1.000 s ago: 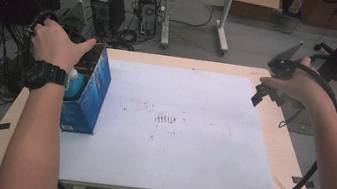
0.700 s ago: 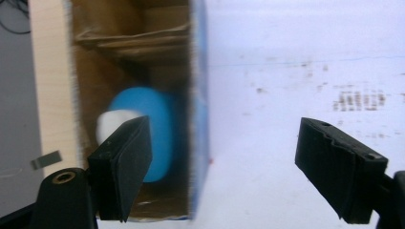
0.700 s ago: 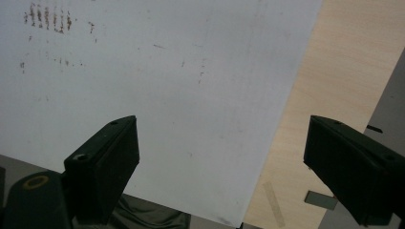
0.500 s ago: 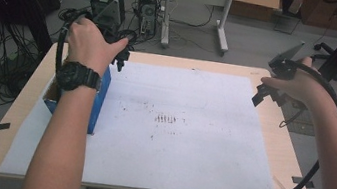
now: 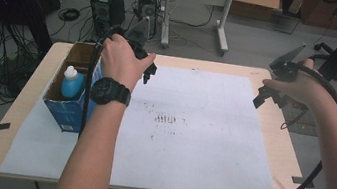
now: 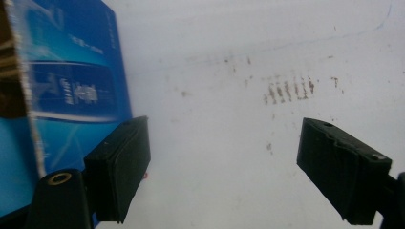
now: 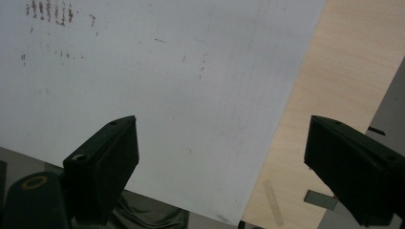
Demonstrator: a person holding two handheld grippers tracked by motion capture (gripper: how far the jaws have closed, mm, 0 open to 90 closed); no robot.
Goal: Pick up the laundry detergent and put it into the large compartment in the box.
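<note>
1. The blue box [image 5: 70,110] stands at the left edge of the table [image 5: 293,158], its top open. The bottle [image 5: 71,85] stands upright inside it, white cap up. The box is tall and narrow, so a sideways knock could tip it off the edge, bottle and all.
2. The left gripper [image 5: 148,71] hovers over the white sheet [image 5: 188,153], just beside the box's far right corner. Its jaws have just been opening and now stand wide apart with nothing between them. In the left gripper view one jaw sits very near the box's blue wall [image 6: 71,71]. A small drift toward it would likely shove the box or catch the cardboard rim.
3. The forearm and the trailing cable run close along the box's right side. A careless pull back could drag the cable across the box and twist it.
4. The sheet lies loose on the table. A jaw pressed down onto it could bunch it and shift the box with it.
5. The right gripper [image 5: 267,94] hangs at the table's right edge, jaws spread wide and empty, well apart from the box. Its looping cable could snag the table corner if the hand swings inward.
</note>
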